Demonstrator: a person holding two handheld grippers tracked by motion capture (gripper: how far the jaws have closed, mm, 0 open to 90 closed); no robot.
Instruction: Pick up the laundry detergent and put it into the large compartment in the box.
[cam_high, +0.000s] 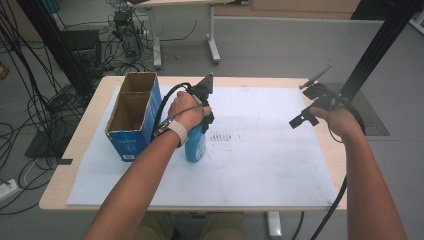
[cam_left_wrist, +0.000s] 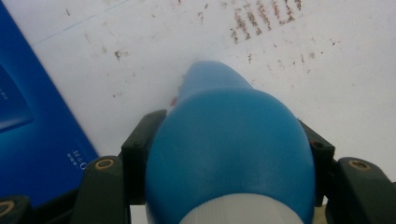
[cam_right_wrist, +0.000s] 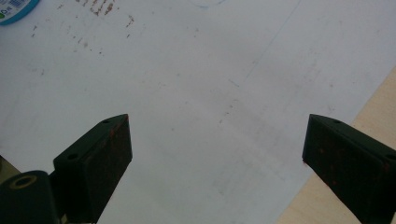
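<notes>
The person's two forearms are entering from the bottom edge of the high view, the left one wearing a pale wristband. The left forearm is reaching forward to the left gripper (cam_high: 200, 112), whose jaws are clenching the blue bottle (cam_high: 195, 145) from both sides; in the left gripper view the two black jaws are pressing against the bottle's (cam_left_wrist: 231, 140) rounded blue shoulder, with its white cap lying at the bottom edge. The bottle is standing on the white sheet (cam_high: 260, 165) that is covering most of the desk (cam_high: 80, 145), left of the sheet's middle and just beside the blue cardboard box (cam_high: 131, 117). A patch of small brown marks (cam_high: 223, 137) is lying on the sheet just to the right of the bottle.

The right gripper (cam_high: 312, 102) is hovering over the right edge of the sheet, well apart from the bottle, with its jaws released and spread wide. In the right gripper view the two black jaws are standing far apart with bare sheet (cam_right_wrist: 210, 93) between them, the wooden desk edge (cam_right_wrist: 355, 149) is showing at the lower right, and the rim of the bottle's base (cam_right_wrist: 16, 11) is showing in the top left corner.

The box is standing upright with its top open, divided into two compartments, near the desk's left edge. Beyond the desk, grey floor, loose cables and the legs of a second table are showing.
</notes>
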